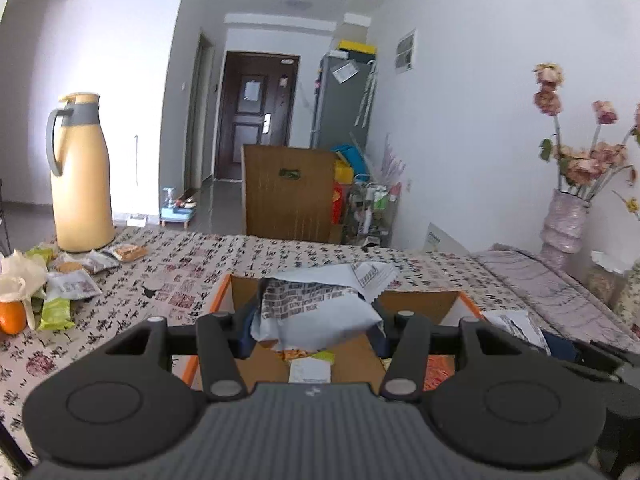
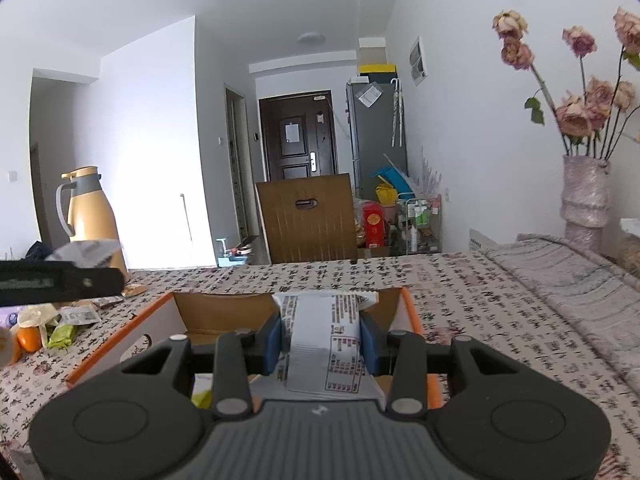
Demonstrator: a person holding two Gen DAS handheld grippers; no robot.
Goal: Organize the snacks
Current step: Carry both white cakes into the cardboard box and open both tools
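Two handheld grippers hover over an open cardboard box (image 2: 168, 320) with orange edges, which sits on a table (image 2: 460, 280) covered in a cloth printed with black characters. The left gripper (image 1: 316, 330) has its blue pads closed on a crumpled pale snack packet (image 1: 320, 304), held above the box interior, where a few wrapped snacks (image 1: 310, 364) already lie on the bottom. The right gripper (image 2: 322, 344) clamps a flatter white packet with printed text (image 2: 324, 344) between its pads, also above the box. More loose snacks (image 1: 68, 276) wait in a heap at the table's left end, beside an orange (image 1: 12, 316) and a tall yellow thermos jug (image 1: 80, 176). The risks, as I judge them: the left packet is bunched and puffy (a slippery hold), so it may slide out and land outside the box; the two grippers are close together, and could knock each other when releasing; a packet dropped on the rim may tip onto the cloth.
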